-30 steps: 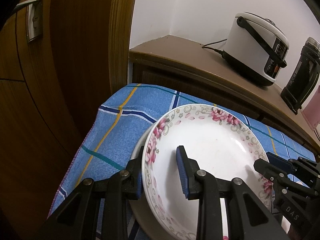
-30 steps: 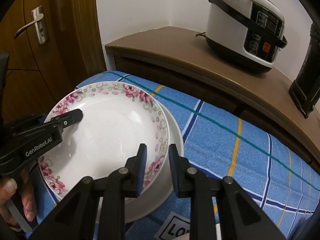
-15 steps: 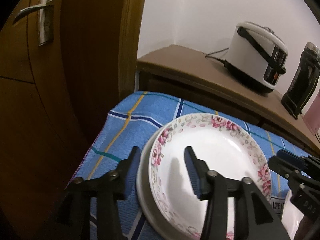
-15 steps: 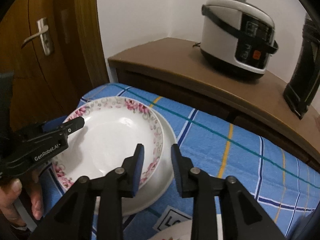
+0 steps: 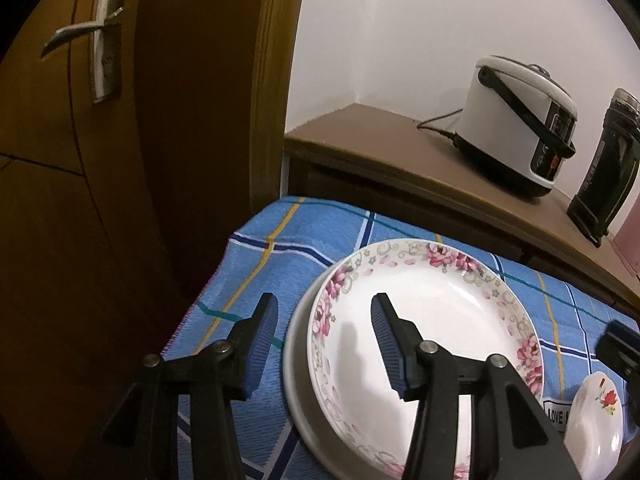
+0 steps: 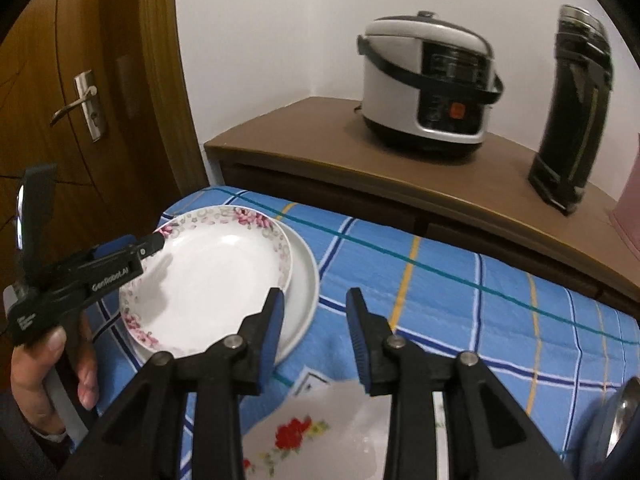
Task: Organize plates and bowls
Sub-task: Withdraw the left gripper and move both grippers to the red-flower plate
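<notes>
A pink-flowered plate [image 5: 436,332] [image 6: 216,272] lies stacked on a plain white plate [image 5: 298,364] [image 6: 306,284] on the blue checked cloth [image 5: 280,248] [image 6: 440,292]. My left gripper [image 5: 324,340] is open and empty, hovering over the stack's left rim; it shows in the right wrist view [image 6: 154,242]. My right gripper [image 6: 316,332] is open and empty, to the right of the stack, above a white dish with a red flower [image 6: 320,436], also seen in the left wrist view [image 5: 596,416].
A wooden side cabinet [image 6: 400,172] behind the table carries a white rice cooker [image 6: 428,84] [image 5: 516,120] and a black kettle [image 6: 572,112] [image 5: 604,172]. A wooden door [image 5: 80,160] with a metal handle [image 5: 96,44] stands to the left. A metal rim [image 6: 620,412] shows at far right.
Both grippers have let go of the flowered plate's rim, opened and pulled back and up. The flowered plate now rests on the plain white plate. The red-flower dish has come into view.
</notes>
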The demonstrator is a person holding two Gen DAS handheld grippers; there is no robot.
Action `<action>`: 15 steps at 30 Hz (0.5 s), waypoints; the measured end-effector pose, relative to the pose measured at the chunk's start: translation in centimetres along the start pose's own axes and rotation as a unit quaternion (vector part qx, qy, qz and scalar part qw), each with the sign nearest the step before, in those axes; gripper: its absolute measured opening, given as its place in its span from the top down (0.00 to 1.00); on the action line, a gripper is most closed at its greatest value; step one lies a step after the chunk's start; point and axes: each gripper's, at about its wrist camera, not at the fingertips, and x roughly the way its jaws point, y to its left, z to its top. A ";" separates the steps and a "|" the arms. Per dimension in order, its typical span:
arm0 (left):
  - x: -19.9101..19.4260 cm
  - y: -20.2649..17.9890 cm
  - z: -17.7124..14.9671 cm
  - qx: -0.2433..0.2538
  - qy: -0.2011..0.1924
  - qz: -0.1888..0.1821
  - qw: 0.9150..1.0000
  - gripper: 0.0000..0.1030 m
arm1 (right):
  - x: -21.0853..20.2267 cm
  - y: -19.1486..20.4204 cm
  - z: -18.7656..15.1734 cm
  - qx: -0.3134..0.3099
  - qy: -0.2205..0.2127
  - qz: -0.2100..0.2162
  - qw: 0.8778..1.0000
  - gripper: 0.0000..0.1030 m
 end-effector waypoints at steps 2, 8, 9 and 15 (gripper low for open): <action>-0.5 -0.2 -0.1 0.001 -0.009 0.004 1.000 0.50 | -0.9 -0.4 -0.6 0.000 -0.006 -0.007 1.000 0.66; -3.2 -1.4 -1.4 0.011 -0.026 -0.019 0.999 0.50 | -3.2 -2.6 -2.3 0.022 -0.019 -0.029 0.999 0.63; -3.7 -1.9 -1.7 0.016 -0.025 -0.025 0.999 0.50 | -3.4 -2.8 -2.5 0.022 -0.019 -0.032 0.999 0.62; -6.7 -5.1 -3.3 0.052 -0.028 -0.071 0.996 0.50 | -3.5 -4.2 -4.5 0.032 -0.002 -0.047 0.998 0.60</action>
